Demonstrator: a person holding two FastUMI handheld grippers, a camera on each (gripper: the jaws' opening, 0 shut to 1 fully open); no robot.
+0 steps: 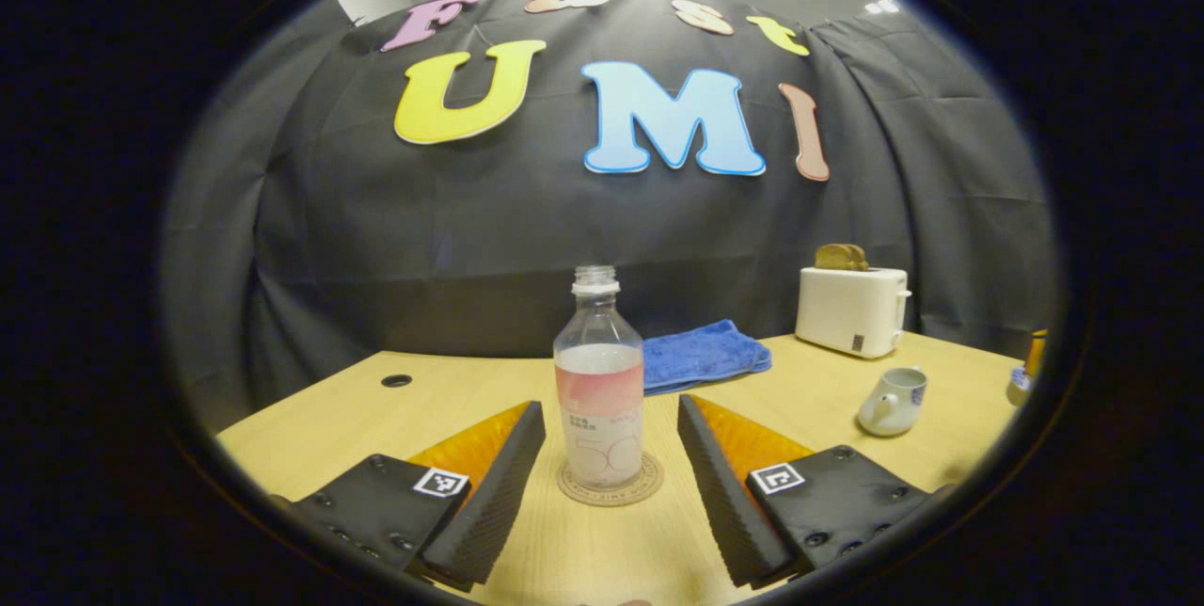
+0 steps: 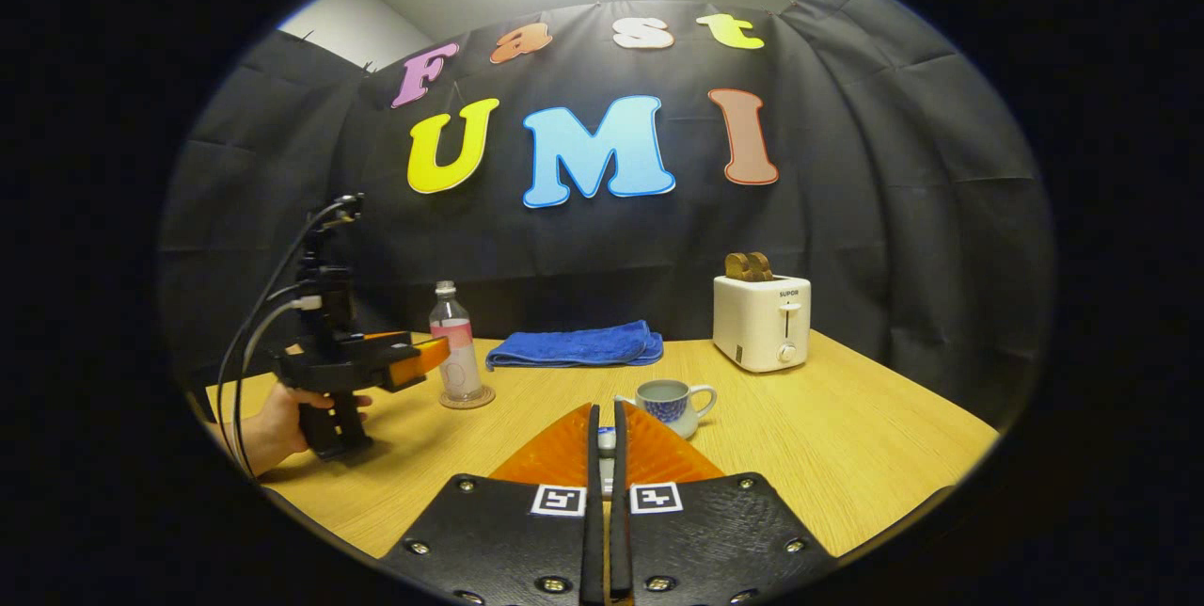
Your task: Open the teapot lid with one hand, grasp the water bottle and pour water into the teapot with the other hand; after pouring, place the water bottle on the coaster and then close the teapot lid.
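A clear, uncapped water bottle (image 1: 599, 380) with a pink label, partly full, stands upright on a round coaster (image 1: 609, 493). My left gripper (image 1: 611, 404) is open, one finger on either side of the bottle, neither touching it. In the right gripper view, a hand holds that gripper (image 2: 414, 361) just left of the bottle (image 2: 456, 352). The white teapot (image 2: 673, 402) with blue pattern sits lidless just beyond my right gripper (image 2: 607, 410). That gripper is shut on the small teapot lid (image 2: 607, 441), of which a sliver shows between the fingers.
A folded blue towel (image 1: 701, 354) lies at the back of the wooden table (image 1: 470, 390). A white toaster (image 2: 764, 319) holding toast stands at the back right. A cable hole (image 1: 396, 380) is at the far left. The table's right edge (image 2: 922, 399) is near.
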